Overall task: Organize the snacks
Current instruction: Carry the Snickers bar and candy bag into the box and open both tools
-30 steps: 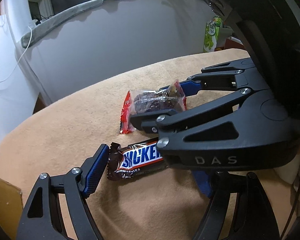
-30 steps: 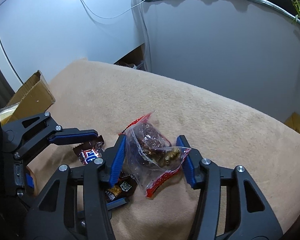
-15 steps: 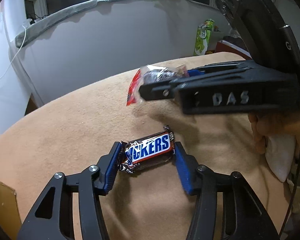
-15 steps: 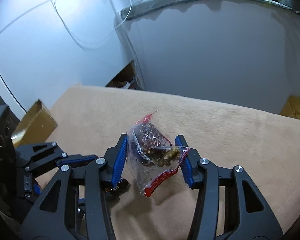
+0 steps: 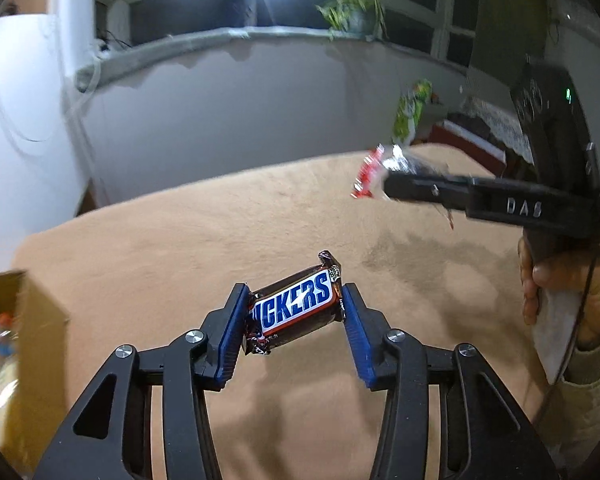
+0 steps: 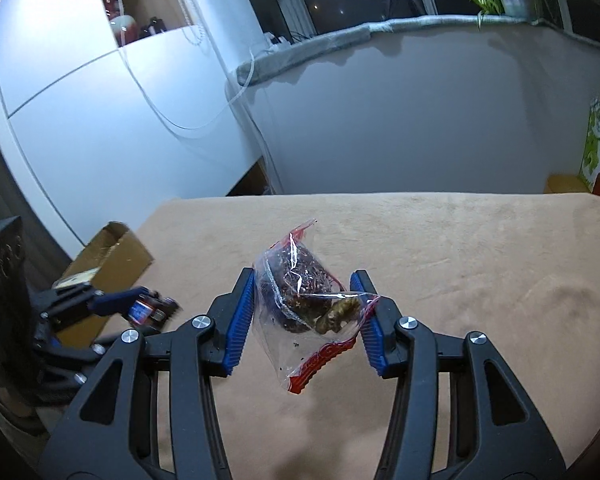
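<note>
Snacks are both off the surface right now, one in each of your grippers. Going left to right in the left wrist view: cardboard box (image 5: 24,344) sits at the far left edge, open-topped, with something pale and a blurred packet with red and blue print inside; too blurred to name the contents. Next, your left gripper (image 5: 294,322) has its blue pads on the two ends of a Snickers bar (image 5: 296,306), jaws closing on it, bar tilted with its right end higher, held above the tan cloth surface (image 5: 180,240). Further right, your right gripper (image 5: 404,190) shows side-on, with a clear red-edged bag (image 5: 384,168) sticking out of its tip; your hand (image 5: 556,292) grips its handle at the right edge.

Right wrist view, left to right: same box (image 6: 112,258) lies at the table's left end, flap up, contents not readable from here. Left gripper (image 6: 152,306) is just in front of the box with the bar (image 6: 150,308) in its tip. Centre: right gripper (image 6: 306,312) is clamped on the clear bag (image 6: 300,300), pads pressing both sides. Bag holds dark dried pieces plus a lighter brownish lump at the lower right, and hangs clear of the cloth (image 6: 480,260), red seal strip at top and bottom.
</note>
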